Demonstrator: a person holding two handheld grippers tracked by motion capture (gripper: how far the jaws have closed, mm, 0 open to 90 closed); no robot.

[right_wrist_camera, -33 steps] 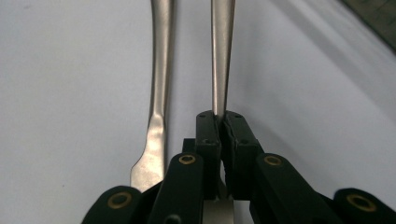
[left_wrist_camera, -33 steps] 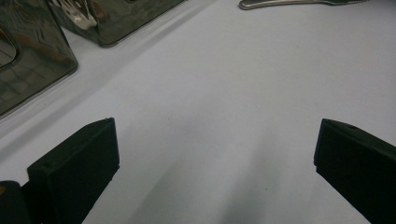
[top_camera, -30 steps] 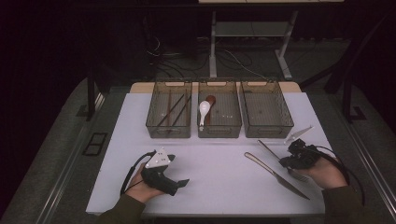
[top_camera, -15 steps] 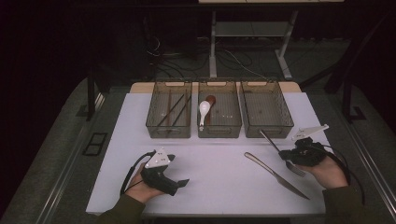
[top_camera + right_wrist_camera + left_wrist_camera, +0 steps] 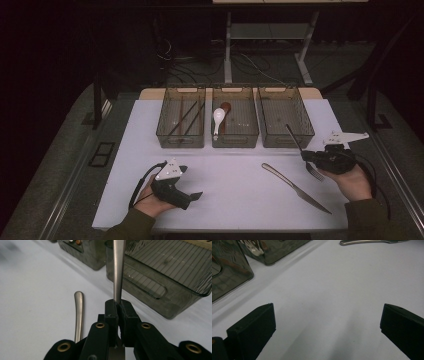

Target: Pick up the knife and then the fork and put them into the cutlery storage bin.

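My right gripper (image 5: pixel 306 156) (image 5: pixel 119 306) is shut on a metal fork (image 5: pixel 295 140) (image 5: pixel 118 265) at the right of the white table (image 5: pixel 235 170). The fork's tines (image 5: pixel 315 173) point back toward the hand. Its handle slants up toward the front wall of the right bin (image 5: pixel 286 117) (image 5: pixel 175 277). A metal knife (image 5: pixel 295 187) (image 5: pixel 79 312) (image 5: pixel 372 242) lies on the table just left of that hand. My left gripper (image 5: pixel 195 196) (image 5: pixel 327 315) rests at the front left, open, with bare table between its jaws.
Three clear bins stand in a row at the back. The left bin (image 5: pixel 181 117) holds dark chopsticks (image 5: pixel 186 118). The middle bin (image 5: pixel 235 117) (image 5: pixel 82 250) holds a white spoon (image 5: pixel 218 118) and a brown one. A cable trails from each gripper.
The fork lay flat by the knife a second ago. Now its handle has swung up toward the right bin, held in the right gripper. The left hand has stayed still.
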